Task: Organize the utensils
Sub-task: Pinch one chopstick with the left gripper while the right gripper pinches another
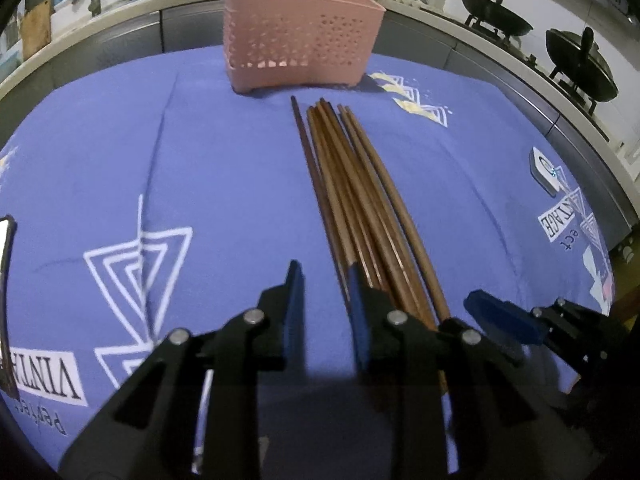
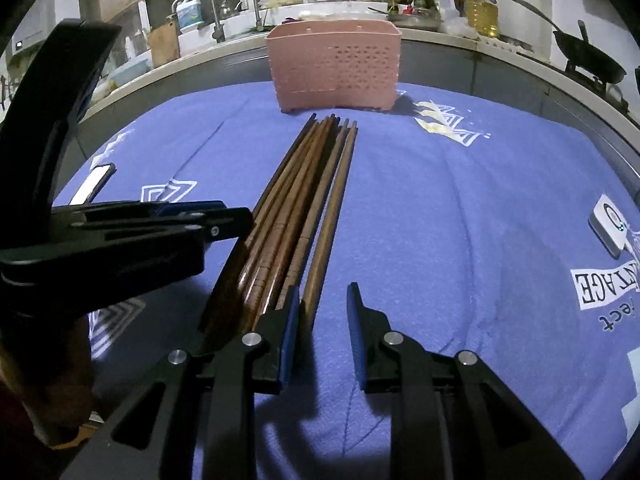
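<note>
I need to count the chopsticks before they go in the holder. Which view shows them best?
The right wrist view: the chopsticks lie spread, far tips separate. In the left wrist view its own finger covers their near ends.

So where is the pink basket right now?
The pink basket stands upright at the far edge of the blue cloth, just beyond the far tips of the chopsticks.

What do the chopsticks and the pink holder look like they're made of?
Chopsticks: probably wood or bamboo, brown with visible grain and a slight sheen, possibly lacquered. Pink holder: looks like moulded plastic, matte, with evenly punched drain holes and small feet.
</note>
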Demonstrator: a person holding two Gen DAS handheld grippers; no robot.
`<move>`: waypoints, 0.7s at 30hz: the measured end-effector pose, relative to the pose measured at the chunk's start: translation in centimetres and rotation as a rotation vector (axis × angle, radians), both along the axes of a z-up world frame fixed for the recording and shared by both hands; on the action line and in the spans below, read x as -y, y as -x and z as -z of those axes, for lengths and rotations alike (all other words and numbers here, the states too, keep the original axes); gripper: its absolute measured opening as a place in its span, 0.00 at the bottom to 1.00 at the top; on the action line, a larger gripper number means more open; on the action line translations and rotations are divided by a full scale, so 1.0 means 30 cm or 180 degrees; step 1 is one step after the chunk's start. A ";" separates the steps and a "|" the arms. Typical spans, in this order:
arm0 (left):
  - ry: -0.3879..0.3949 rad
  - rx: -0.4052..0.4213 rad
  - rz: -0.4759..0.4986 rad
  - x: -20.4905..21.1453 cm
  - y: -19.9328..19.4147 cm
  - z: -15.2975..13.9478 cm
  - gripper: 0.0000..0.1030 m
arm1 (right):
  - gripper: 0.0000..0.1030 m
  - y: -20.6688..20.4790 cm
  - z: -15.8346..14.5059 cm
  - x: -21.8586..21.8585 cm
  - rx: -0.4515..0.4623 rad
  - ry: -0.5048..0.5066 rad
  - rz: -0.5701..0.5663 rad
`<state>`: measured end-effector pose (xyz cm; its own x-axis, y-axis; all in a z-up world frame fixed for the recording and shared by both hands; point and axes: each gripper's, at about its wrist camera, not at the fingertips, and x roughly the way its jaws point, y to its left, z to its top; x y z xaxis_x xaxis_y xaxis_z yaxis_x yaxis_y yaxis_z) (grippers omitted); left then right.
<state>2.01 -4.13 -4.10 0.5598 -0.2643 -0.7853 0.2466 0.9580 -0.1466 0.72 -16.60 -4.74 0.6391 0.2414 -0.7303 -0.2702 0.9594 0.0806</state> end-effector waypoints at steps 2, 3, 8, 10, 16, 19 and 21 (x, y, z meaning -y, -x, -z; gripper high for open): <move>-0.0034 0.0025 -0.0008 0.004 -0.003 -0.001 0.22 | 0.24 0.002 0.003 -0.007 -0.0004 0.0035 -0.0024; -0.0072 0.0048 -0.0024 0.007 -0.005 -0.001 0.22 | 0.24 0.001 0.007 -0.010 -0.0023 0.0047 -0.0032; -0.0110 0.0054 -0.0077 0.010 -0.026 0.002 0.22 | 0.24 0.003 0.006 -0.014 0.0036 0.0131 -0.0050; -0.0250 0.0103 -0.0083 0.028 -0.031 0.002 0.22 | 0.24 -0.004 0.004 0.006 0.0074 0.0187 0.0066; -0.0345 0.0136 -0.0004 0.020 -0.020 0.003 0.05 | 0.09 -0.004 -0.005 0.065 -0.0014 0.0081 0.0091; -0.0394 0.0142 0.0035 -0.039 0.027 0.004 0.05 | 0.09 0.017 -0.012 0.129 -0.0113 0.0040 0.0172; -0.0414 0.0126 0.0039 -0.079 0.063 0.005 0.05 | 0.09 0.035 -0.015 0.161 -0.0183 -0.0045 0.0170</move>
<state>0.10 -1.75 -4.24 0.5884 -0.1687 -0.7908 0.2614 0.9652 -0.0114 -0.34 -21.44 -4.27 0.6085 0.2186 -0.7629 -0.2133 0.9710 0.1081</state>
